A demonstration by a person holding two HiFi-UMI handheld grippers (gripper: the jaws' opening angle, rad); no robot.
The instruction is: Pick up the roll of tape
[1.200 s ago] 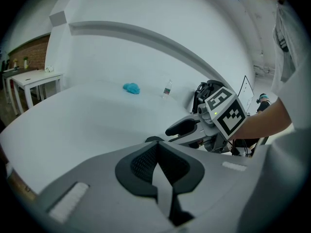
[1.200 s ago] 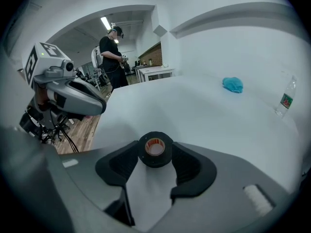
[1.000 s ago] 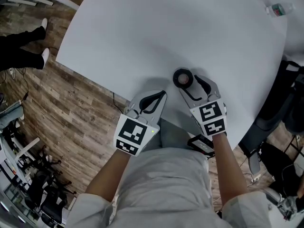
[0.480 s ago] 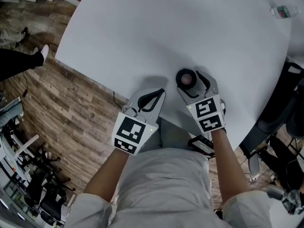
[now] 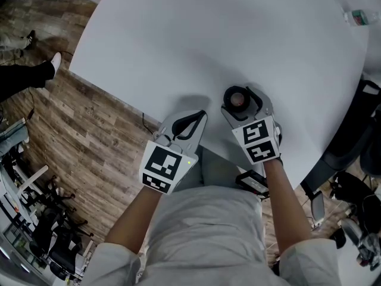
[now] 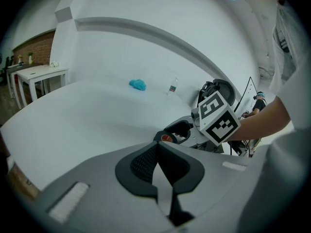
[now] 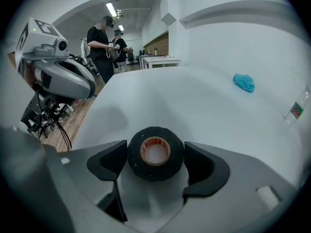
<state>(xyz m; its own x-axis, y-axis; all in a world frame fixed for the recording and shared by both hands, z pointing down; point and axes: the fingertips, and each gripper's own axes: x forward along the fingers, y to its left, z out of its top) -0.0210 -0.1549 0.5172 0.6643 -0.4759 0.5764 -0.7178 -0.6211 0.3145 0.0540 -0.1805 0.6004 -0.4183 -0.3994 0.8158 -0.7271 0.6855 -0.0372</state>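
Tape roll, between opening right gripper jaws

Table wide open past the tape roll — only a bottle & blue cloth well apart; left gripper near its side.

I see short pale sleeves on a light-grey tee. Left gripper & right gripper: light-grey moulded shells, black pads, each w/ a white cube of black square markers. Small green LED on left cube. Right jaws opening, tape roll between.
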